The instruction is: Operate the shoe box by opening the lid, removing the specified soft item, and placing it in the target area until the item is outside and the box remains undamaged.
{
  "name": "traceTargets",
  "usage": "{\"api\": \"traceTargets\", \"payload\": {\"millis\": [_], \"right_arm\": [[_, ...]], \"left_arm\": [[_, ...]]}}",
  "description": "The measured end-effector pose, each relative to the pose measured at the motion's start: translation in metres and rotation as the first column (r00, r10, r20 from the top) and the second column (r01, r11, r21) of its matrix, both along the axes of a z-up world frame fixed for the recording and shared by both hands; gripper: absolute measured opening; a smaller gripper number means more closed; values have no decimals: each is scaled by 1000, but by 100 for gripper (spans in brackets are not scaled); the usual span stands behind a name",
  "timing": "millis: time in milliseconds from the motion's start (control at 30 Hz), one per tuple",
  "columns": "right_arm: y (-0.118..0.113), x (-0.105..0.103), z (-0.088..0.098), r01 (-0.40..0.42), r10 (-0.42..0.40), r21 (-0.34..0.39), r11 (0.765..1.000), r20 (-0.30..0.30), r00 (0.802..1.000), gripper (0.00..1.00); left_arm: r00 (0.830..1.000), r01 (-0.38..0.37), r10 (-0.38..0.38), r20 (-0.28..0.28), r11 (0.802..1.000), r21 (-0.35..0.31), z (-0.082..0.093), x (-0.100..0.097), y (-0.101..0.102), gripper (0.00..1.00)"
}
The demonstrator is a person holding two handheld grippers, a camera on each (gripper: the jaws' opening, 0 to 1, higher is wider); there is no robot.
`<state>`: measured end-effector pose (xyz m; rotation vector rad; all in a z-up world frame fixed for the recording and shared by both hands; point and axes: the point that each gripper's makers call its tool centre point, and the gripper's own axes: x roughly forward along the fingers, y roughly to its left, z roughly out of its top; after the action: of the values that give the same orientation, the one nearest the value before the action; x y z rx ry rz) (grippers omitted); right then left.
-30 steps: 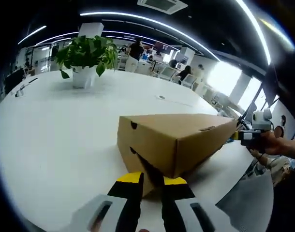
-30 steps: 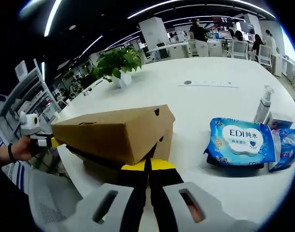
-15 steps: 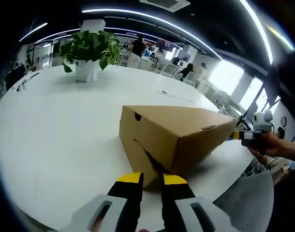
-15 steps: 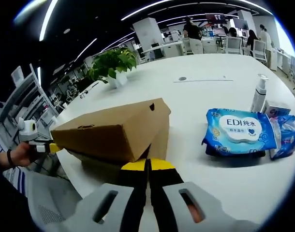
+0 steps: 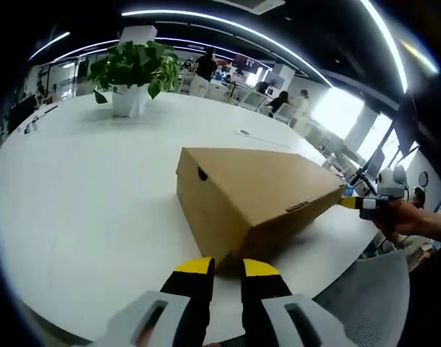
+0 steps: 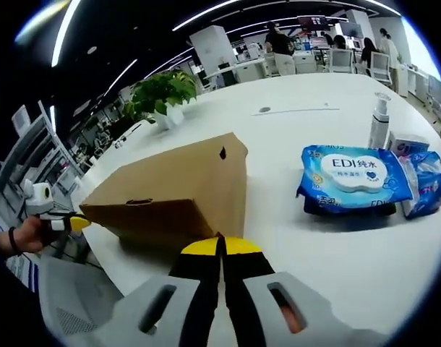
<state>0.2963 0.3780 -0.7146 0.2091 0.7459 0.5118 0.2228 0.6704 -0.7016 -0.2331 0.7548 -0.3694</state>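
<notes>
White and broad, the bench spreads across an open office under long ceiling lights. At the centre of the left gripper view sits the brown shoe box, its lid down; the potted plant stands at the upper left. The left claw rises from the bottom edge just before the box's near corner, its yellow tips narrowly apart and holding nothing. In the right gripper view the right claw has its tips pressed together, empty, at the box's lower edge. Blue wet-wipe packs and a pump bottle lie at the right.
</notes>
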Motion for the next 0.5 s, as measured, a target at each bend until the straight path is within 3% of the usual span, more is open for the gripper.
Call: {"api": "traceTargets", "payload": {"millis": [300, 400, 500], "right_arm": [[0, -7, 3, 11, -11, 30, 999, -5, 1000, 0], [-5, -7, 13, 17, -18, 37, 999, 13, 1000, 0], [-11, -7, 20, 23, -24, 48, 999, 27, 999, 0]], "left_arm": [[1000, -12, 12, -7, 1000, -5, 3, -2, 2, 14], [998, -70, 70, -10, 995, -73, 11, 0, 4, 14], [995, -89, 93, 26, 990, -109, 22, 3, 8, 15]]}}
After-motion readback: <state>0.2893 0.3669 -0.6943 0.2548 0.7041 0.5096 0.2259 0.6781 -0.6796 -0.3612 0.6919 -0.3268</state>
